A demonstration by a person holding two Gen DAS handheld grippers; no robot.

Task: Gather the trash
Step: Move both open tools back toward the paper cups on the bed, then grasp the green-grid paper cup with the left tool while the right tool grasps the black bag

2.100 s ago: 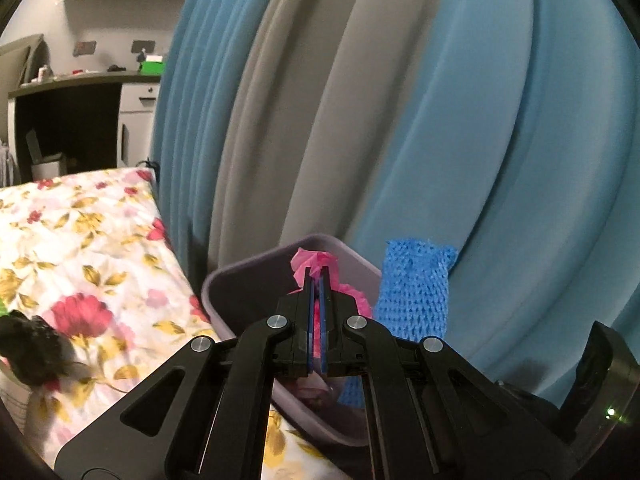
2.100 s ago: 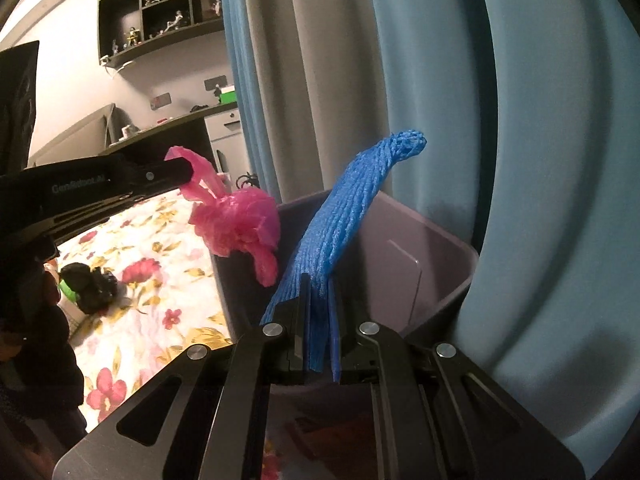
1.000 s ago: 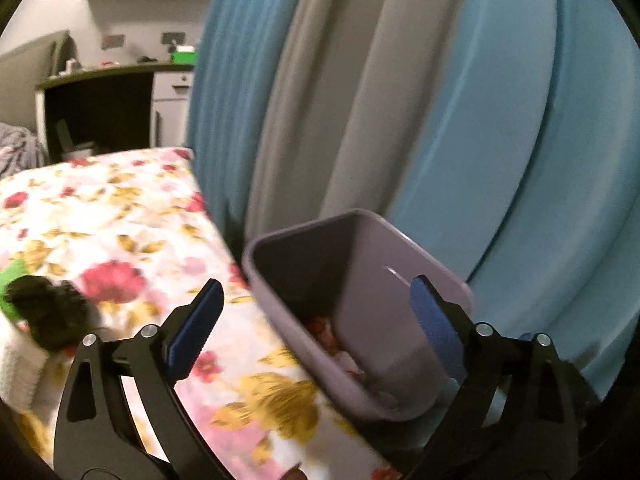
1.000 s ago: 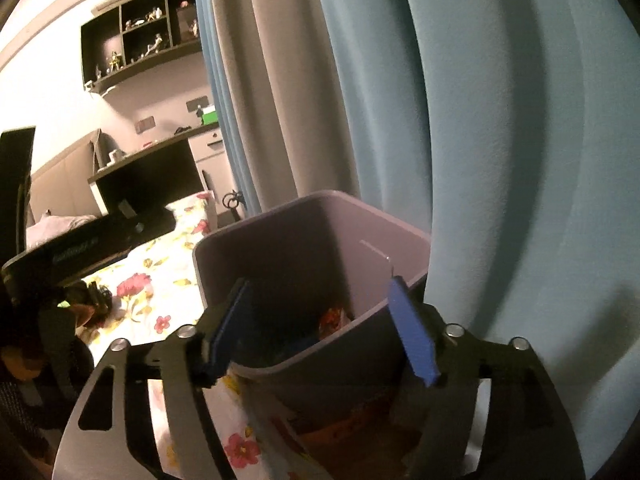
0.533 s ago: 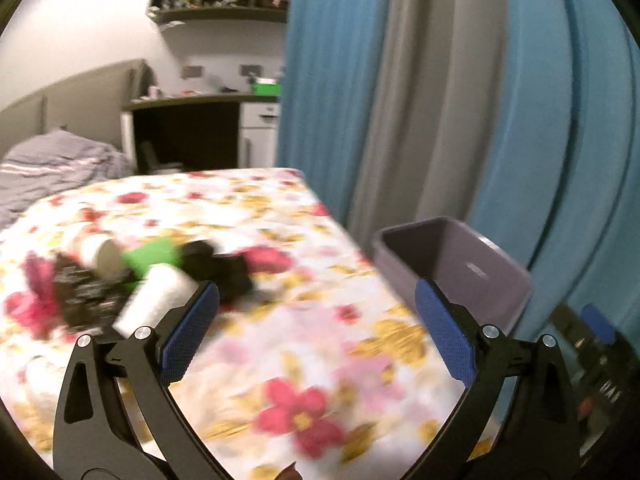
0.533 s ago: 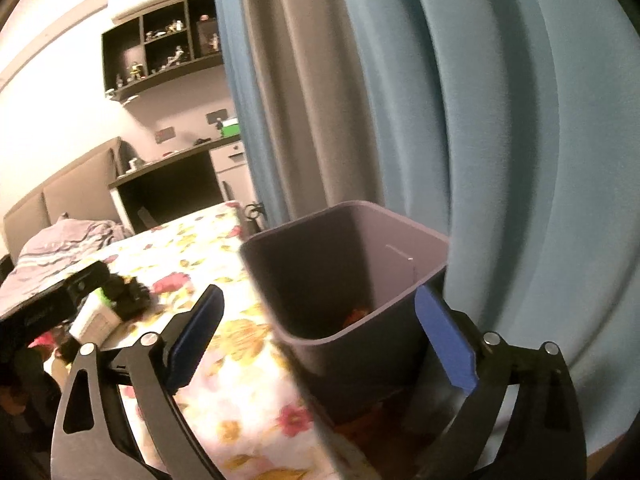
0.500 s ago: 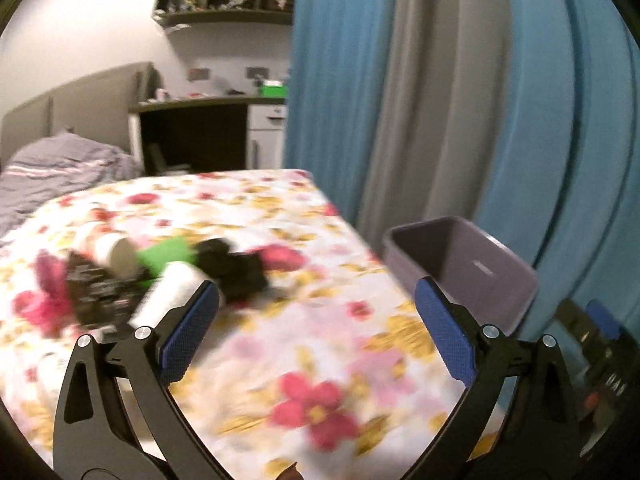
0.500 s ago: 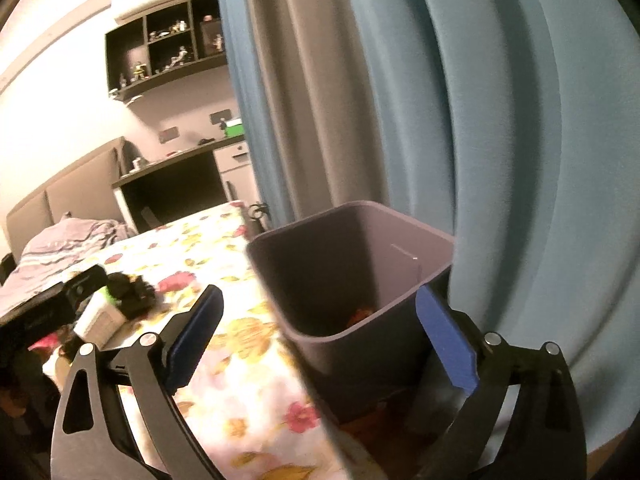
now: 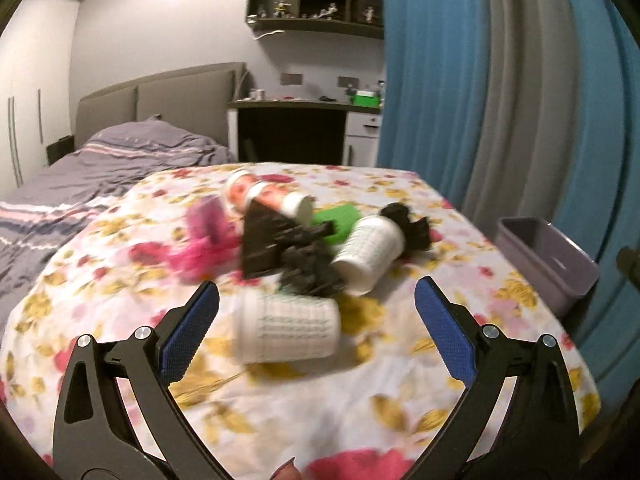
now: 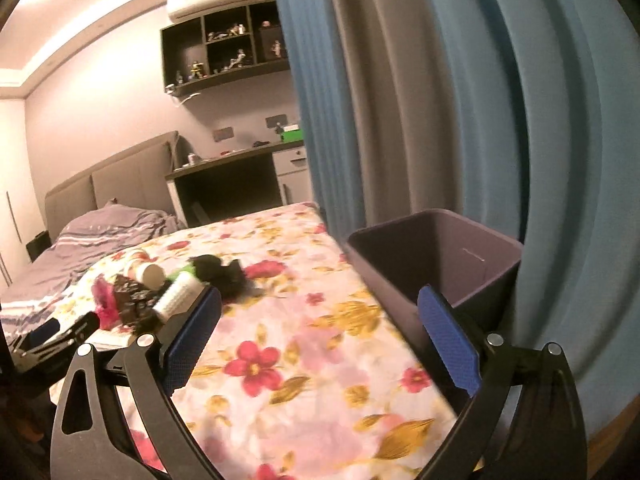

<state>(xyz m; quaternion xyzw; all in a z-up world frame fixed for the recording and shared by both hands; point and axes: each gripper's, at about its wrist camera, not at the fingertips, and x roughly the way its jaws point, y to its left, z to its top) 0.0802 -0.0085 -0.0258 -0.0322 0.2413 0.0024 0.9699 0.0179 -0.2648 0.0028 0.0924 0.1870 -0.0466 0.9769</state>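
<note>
The trash point(image 9: 304, 248) lay in a loose heap on the floral cloth point(image 9: 320, 408), at about 12 o'clock from the left gripper point(image 9: 316, 320), and none of it looked heavy. The nearest cup point(image 9: 286, 326), white with a faint printed grid, lay on its side just beyond the fingertips; it would likely be light and thin-walled, easy to crush and apt to roll, so a gentle pinch across its middle or at the rim seemed best. A second cup point(image 9: 370, 254) lay tipped at about 1 o'clock, touching crumpled black stuff point(image 9: 304, 268) that looked soft and would take a grip anywhere. Behind it were a green piece point(image 9: 340, 218), a pink frilly scrap point(image 9: 200, 248) at 11 o'clock and a capped bottle point(image 9: 276, 200), all blurred. The bin point(image 9: 548, 264) stood at 3 o'clock by the blue curtain point(image 9: 424, 80). Both the left gripper and the right gripper point(image 10: 320, 336) were spread wide, holding nothing; the right one hovered near the bin point(image 10: 440, 264).
</note>
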